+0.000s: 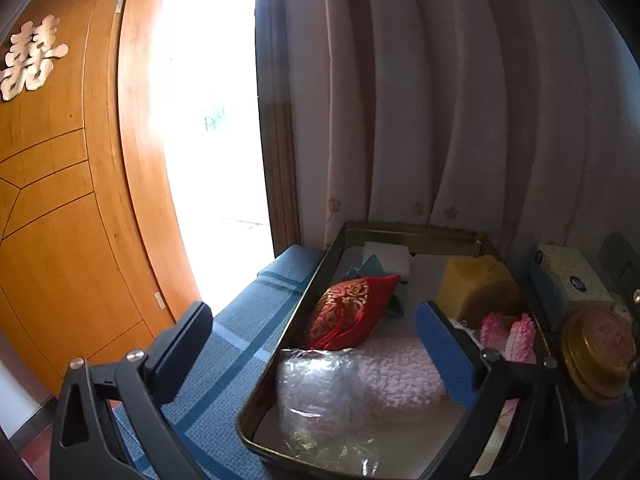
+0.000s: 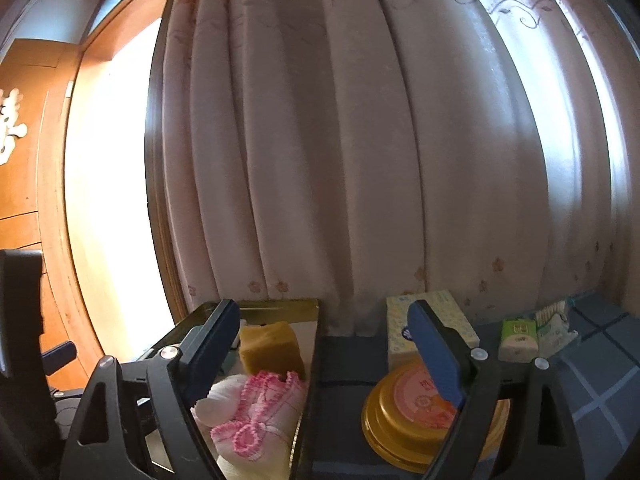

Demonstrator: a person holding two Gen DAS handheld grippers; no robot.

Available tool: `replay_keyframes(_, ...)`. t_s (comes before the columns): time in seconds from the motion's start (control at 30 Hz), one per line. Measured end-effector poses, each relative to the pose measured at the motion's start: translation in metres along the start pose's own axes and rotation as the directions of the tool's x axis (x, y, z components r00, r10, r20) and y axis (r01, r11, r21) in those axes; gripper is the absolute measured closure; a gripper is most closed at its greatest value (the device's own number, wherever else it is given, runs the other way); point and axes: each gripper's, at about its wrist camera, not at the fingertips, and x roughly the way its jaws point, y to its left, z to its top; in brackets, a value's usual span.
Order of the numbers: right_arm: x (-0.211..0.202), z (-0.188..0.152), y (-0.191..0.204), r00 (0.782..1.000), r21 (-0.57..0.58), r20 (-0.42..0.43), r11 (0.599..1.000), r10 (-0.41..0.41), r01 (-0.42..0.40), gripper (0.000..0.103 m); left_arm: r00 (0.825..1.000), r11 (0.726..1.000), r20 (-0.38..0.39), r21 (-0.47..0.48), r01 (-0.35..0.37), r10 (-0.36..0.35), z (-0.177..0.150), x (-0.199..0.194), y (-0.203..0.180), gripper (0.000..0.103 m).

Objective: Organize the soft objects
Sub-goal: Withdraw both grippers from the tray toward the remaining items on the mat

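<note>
A dark metal tray (image 1: 312, 280) sits on a blue checked cloth and holds soft things: a red embroidered cushion (image 1: 348, 312), a yellow sponge (image 1: 476, 284), a pale pink fluffy cloth (image 1: 400, 372), a pink-trimmed knitted piece (image 1: 508, 332), crinkled clear plastic wrap (image 1: 316, 388) and a white block (image 1: 386, 260). My left gripper (image 1: 316, 328) is open and empty above the tray's near left part. My right gripper (image 2: 324, 344) is open and empty over the tray's right rim (image 2: 314, 360); the sponge (image 2: 272, 348) and knitted piece (image 2: 260, 412) show between its fingers.
Right of the tray stand a round gold tin (image 2: 412, 408), a tissue box (image 2: 432, 328), a green tissue pack (image 2: 518, 336) and cotton swabs (image 2: 554, 320). A pink curtain (image 2: 360, 160) hangs behind. A wooden door (image 1: 60, 200) and bright doorway lie to the left.
</note>
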Motion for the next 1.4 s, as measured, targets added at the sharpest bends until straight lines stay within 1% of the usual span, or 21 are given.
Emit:
replay_keyframes(0.23,-0.002,-0.002,-0.006,1.000,0.012,-0.014,1.000,-0.026,0.027,0.015,1.000,1.000,0.014,0.001,0.001,-0.001,-0.002,-0.006,-0.005,0.000)
replay_keyframes(0.47,-0.010,-0.001,-0.005,0.999,-0.020,0.009,0.999,-0.039,0.039,0.015,1.000,1.000,0.022,0.007,0.002,-0.003,-0.004,-0.014,-0.011,0.000)
replay_keyframes(0.67,-0.015,-0.001,-0.009,0.998,-0.032,0.031,0.998,-0.050,0.051,0.015,1.000,1.000,0.024,-0.006,0.003,-0.003,-0.005,-0.016,-0.012,0.000)
replay_keyframes(0.97,-0.023,-0.001,-0.013,0.997,-0.051,0.055,0.998,-0.045,0.048,0.015,0.999,1.000,0.041,-0.012,0.016,-0.016,-0.007,-0.025,-0.017,0.000)
replay_keyframes(1.07,-0.029,0.000,-0.015,0.996,-0.067,0.076,0.996,-0.048,0.053,0.015,0.999,1.000,0.052,-0.006,0.014,-0.014,-0.009,-0.031,-0.021,0.000)
replay_keyframes(1.27,-0.037,0.002,-0.029,0.993,-0.077,0.091,0.994,-0.076,0.083,0.015,0.997,0.998,0.052,0.001,0.056,-0.056,-0.012,-0.039,-0.035,0.000)
replay_keyframes(1.4,-0.038,0.004,-0.043,0.991,-0.058,0.089,0.992,-0.104,0.109,0.015,0.995,0.996,0.054,0.030,0.086,-0.088,-0.013,-0.045,-0.051,0.000)
